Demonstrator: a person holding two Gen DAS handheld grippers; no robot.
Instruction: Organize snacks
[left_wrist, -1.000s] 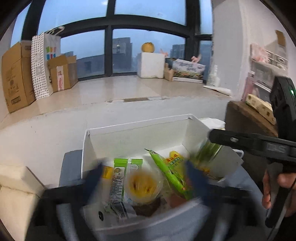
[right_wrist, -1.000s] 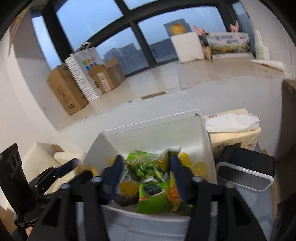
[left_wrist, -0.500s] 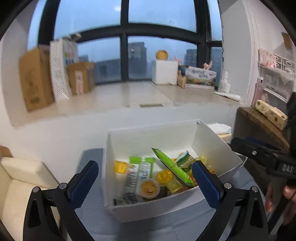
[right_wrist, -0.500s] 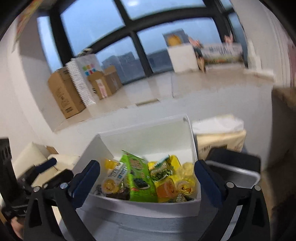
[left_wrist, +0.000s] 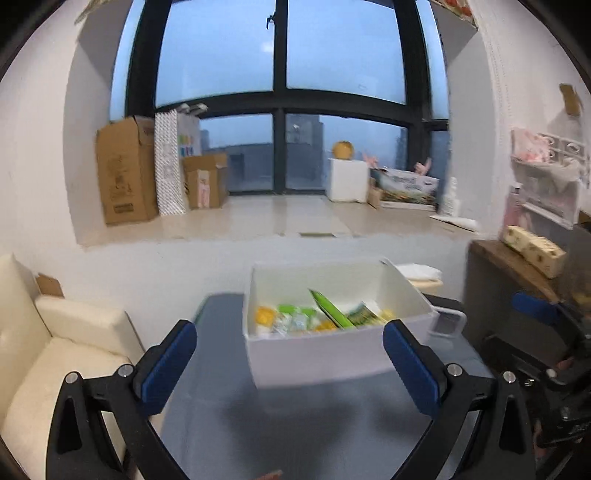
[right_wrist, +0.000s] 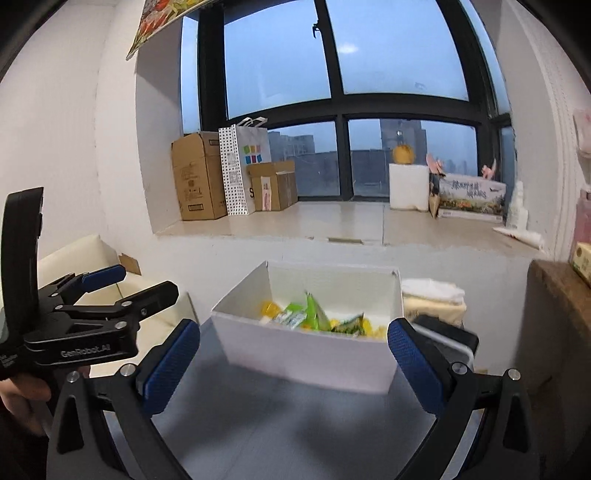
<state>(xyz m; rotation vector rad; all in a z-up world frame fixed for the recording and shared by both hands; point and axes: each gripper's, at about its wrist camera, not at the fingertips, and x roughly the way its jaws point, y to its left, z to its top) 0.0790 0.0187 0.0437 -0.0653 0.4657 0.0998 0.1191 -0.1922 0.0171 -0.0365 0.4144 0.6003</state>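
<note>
A white box (left_wrist: 325, 354) (right_wrist: 310, 354) stands on a grey table top (left_wrist: 295, 417) (right_wrist: 280, 417) and holds several green and yellow snack packets (left_wrist: 328, 314) (right_wrist: 314, 317). My left gripper (left_wrist: 288, 358) is open and empty, pulled back in front of the box. My right gripper (right_wrist: 293, 360) is open and empty, also well short of the box. The left gripper shows from the side in the right wrist view (right_wrist: 110, 291), at the left.
A cream sofa (left_wrist: 55, 354) stands to the left. A small dark bin with a white rim (right_wrist: 447, 339) sits right of the box. A wooden shelf (left_wrist: 517, 266) is at the right. Cardboard boxes (right_wrist: 199, 177) line the window ledge behind.
Both grippers have opened wide and pulled back and up from the box. The box now looks smaller and farther away in both views.
</note>
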